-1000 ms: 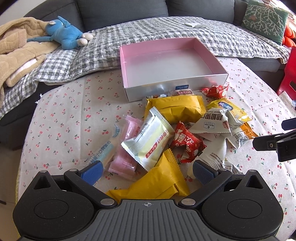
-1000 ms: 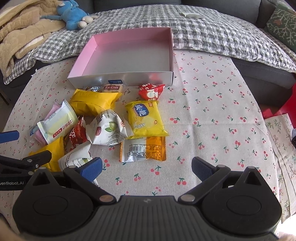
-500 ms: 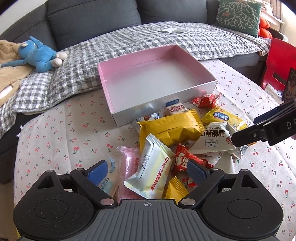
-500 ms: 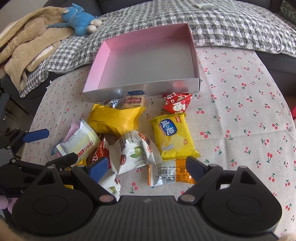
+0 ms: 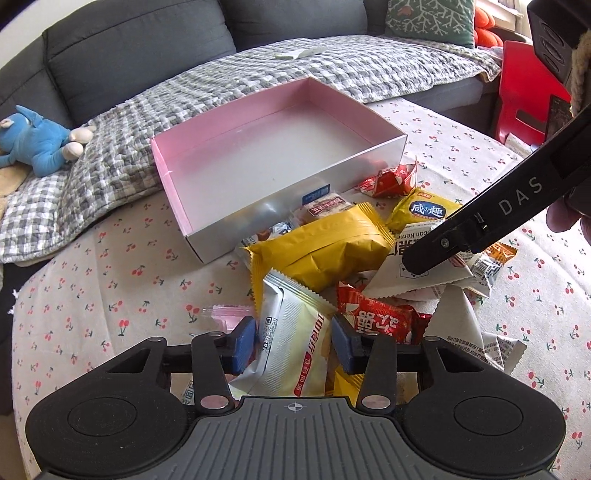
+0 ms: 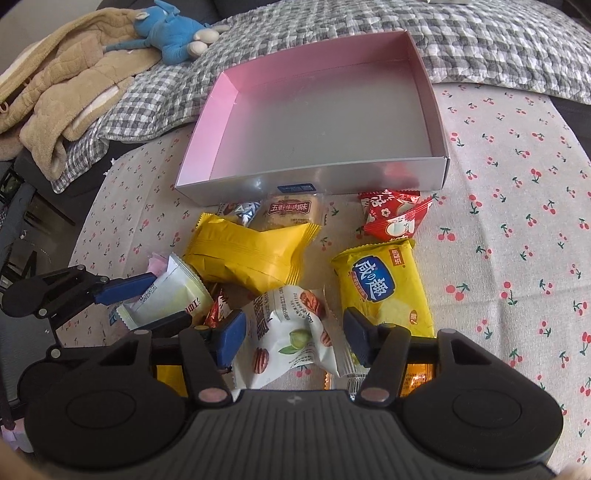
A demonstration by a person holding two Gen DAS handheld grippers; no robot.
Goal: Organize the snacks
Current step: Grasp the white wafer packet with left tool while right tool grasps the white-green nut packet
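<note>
A pile of wrapped snacks lies on the cherry-print tablecloth in front of an empty pink-lined box (image 5: 369, 155) (image 6: 332, 181). My left gripper (image 5: 293, 341) has its blue pads on both sides of a white and pale-green snack packet (image 5: 295, 332), also seen in the right wrist view (image 6: 173, 291). My right gripper (image 6: 293, 334) has its pads on either side of a white nut packet (image 6: 291, 332), which shows in the left wrist view (image 5: 424, 280). Whether either packet is pinched is unclear.
Around them lie a large yellow packet (image 6: 251, 251), a yellow cracker bag (image 6: 380, 284), red packets (image 6: 395, 218) (image 5: 376, 317) and a brown biscuit pack (image 6: 290, 214). A sofa with a checked blanket (image 5: 258, 74), a blue plush toy (image 6: 170, 29) and a red chair (image 5: 524, 103) stand behind.
Both grippers have moved down into the pile and narrowed, the left around the white-green packet, the right around the nut packet.
</note>
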